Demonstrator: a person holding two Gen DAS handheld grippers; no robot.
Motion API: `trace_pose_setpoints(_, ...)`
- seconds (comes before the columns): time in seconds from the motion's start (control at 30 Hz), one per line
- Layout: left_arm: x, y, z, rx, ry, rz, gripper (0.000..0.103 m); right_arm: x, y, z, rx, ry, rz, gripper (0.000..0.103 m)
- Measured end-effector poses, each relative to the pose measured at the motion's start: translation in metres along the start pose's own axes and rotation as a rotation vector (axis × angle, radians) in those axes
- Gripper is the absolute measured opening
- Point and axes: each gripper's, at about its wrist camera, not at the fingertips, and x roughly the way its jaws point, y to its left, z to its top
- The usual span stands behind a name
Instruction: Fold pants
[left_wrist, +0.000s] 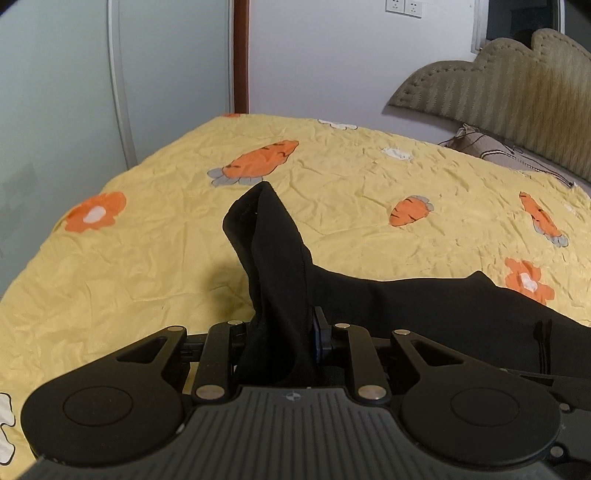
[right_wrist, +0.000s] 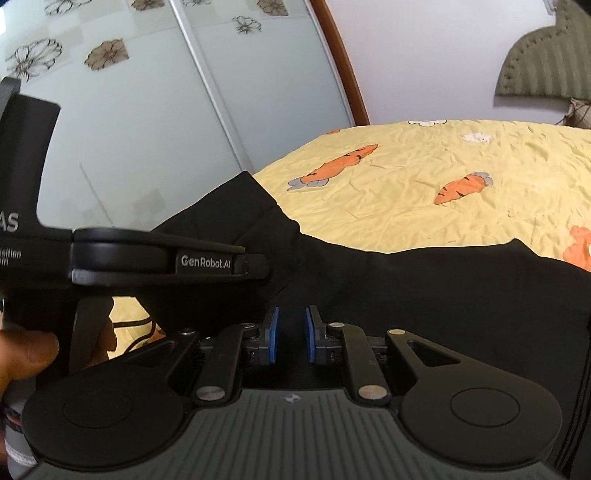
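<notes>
- The left gripper (left_wrist: 281, 332) has its jaws clamped on a bunched fold of the black pants (left_wrist: 424, 306), which rises in a peak above them.
- The right gripper (right_wrist: 291, 334) has its jaws narrowly parted, the blue pads (right_wrist: 272, 334) bare, nothing between them; black cloth lies just ahead and beneath.
- From the right wrist view, the left gripper (right_wrist: 207, 262) sits to the left, a hand (right_wrist: 27, 354) on its handle.
- The rest of the pants (right_wrist: 424, 288) drapes across the near edge of the bed.
- The yellow carrot-print bedspread (left_wrist: 332, 184) stretches beyond.
- A pillow (left_wrist: 491, 146) and padded headboard (left_wrist: 517, 99) stand far right; a sliding wardrobe door (right_wrist: 166, 92) is on the left.
</notes>
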Motion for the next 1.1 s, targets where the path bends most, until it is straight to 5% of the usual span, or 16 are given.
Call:
trace_pose_setpoints(0.3, -0.015, -0.008, 0.001, -0.012, -0.021, -0.009, 0.022, -0.017, -0.017, 0.000, 0.016, -0.026, -0.037, 0.015)
trace_pose_setpoints(0.47, -0.010, 0.019, 0.006, -0.113, 0.021, -0.071, 0.021, -0.018, -0.018, 0.000, -0.018, -0.008, -0.047, 0.019)
trace_pose_setpoints(0.53, 0.000, 0.037, 0.010, -0.178, 0.067, -0.127, 0.021, -0.018, -0.002, -0.004, -0.099, 0.004, -0.058, 0.056)
trace_pose_setpoints(0.6, 0.012, 0.052, 0.013, -0.213, 0.110, -0.171, 0.022, -0.016, 0.024, -0.013, -0.248, 0.002, -0.080, 0.079)
trace_pose_setpoints(0.8, 0.039, 0.074, 0.014, -0.200, 0.188, -0.245, 0.037, -0.004, 0.091, -0.036, -0.596, -0.045, -0.105, 0.078)
trace_pose_setpoints(0.93, 0.052, 0.094, 0.006, -0.271, 0.208, -0.312, 0.059, 0.013, 0.112, -0.046, -0.740, -0.029, -0.153, 0.077)
trace_pose_setpoints(1.1, 0.059, 0.110, -0.001, -0.352, 0.206, -0.373, 0.049, 0.039, 0.129, -0.059, -0.862, 0.001, -0.200, 0.076)
